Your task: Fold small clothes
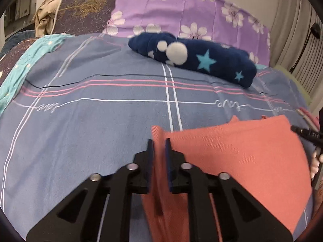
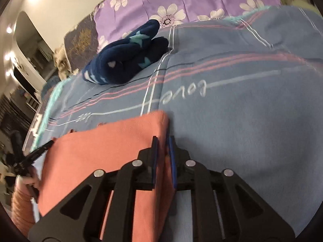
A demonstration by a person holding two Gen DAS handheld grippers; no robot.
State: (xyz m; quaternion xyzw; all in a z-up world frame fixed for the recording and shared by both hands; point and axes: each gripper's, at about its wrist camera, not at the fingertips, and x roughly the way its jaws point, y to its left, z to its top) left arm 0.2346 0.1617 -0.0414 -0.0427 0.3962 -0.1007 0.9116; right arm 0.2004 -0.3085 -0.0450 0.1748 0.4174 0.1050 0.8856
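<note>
A salmon-pink cloth [image 1: 242,157] lies on the blue bedspread [image 1: 90,131], stretched between both grippers. My left gripper [image 1: 159,141] is shut on the cloth's left edge, fabric pinched between its pads. In the right wrist view my right gripper [image 2: 163,139] is shut on the right edge of the same cloth [image 2: 105,153]. The right gripper's tip shows at the right edge of the left wrist view [image 1: 306,135], and the left gripper shows at the left of the right wrist view [image 2: 38,151].
A rolled dark-blue fleece garment with stars [image 1: 201,58] lies at the far side of the bed, also in the right wrist view [image 2: 125,60]. A purple floral pillow [image 1: 181,10] stands behind it. A teal cloth [image 1: 24,64] drapes at the left.
</note>
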